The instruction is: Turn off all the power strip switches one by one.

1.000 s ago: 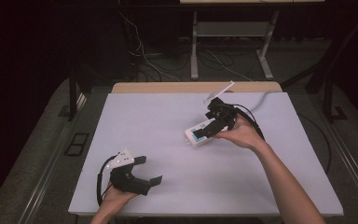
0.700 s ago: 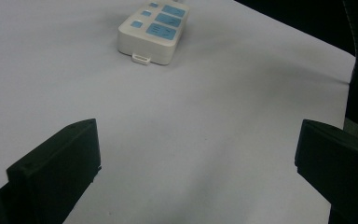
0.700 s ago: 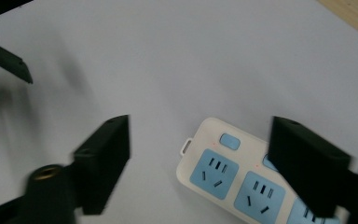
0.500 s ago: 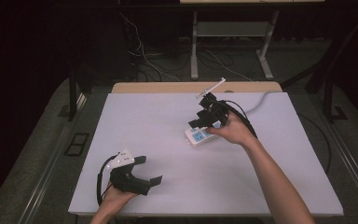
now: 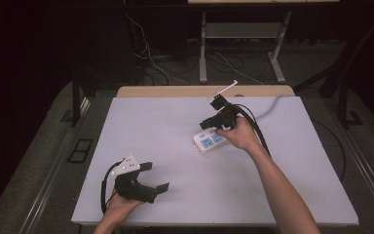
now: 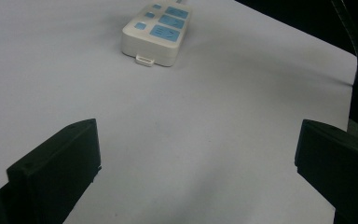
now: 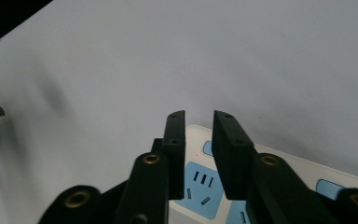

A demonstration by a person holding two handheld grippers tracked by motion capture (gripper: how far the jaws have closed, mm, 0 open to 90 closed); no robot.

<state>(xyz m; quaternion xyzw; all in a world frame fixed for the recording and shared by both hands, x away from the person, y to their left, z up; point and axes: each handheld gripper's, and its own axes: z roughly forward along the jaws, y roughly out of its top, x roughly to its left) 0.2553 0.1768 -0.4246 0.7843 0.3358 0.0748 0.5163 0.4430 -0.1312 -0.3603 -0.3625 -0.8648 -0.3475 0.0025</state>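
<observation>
A white power strip [image 5: 210, 141] with blue socket faces lies flat on the pale desk [image 5: 175, 126], a little right of centre and towards the far half, set at a slant so that one short end points to the near left. The right tongs [image 5: 213, 121] hang just above its far end, held by the person's right hand [image 5: 241, 134], whose forearm reaches in from the near right edge; a black cable loops from that tool over the wrist and away to the far right. In the right gripper view the two black jaws stand nearly together, with a narrow slit of the strip [image 7: 200, 184] showing through between them and nothing caught there; they have just been closing, and no pad presses on the strip. The left tongs [image 5: 156, 178] rest low at the near left of the desk in the left hand [image 5: 121, 207], well apart from the strip. In the left gripper view their jaws stand wide, bare desk between them, and the strip [image 6: 157, 30] lies far ahead, untouched.
</observation>
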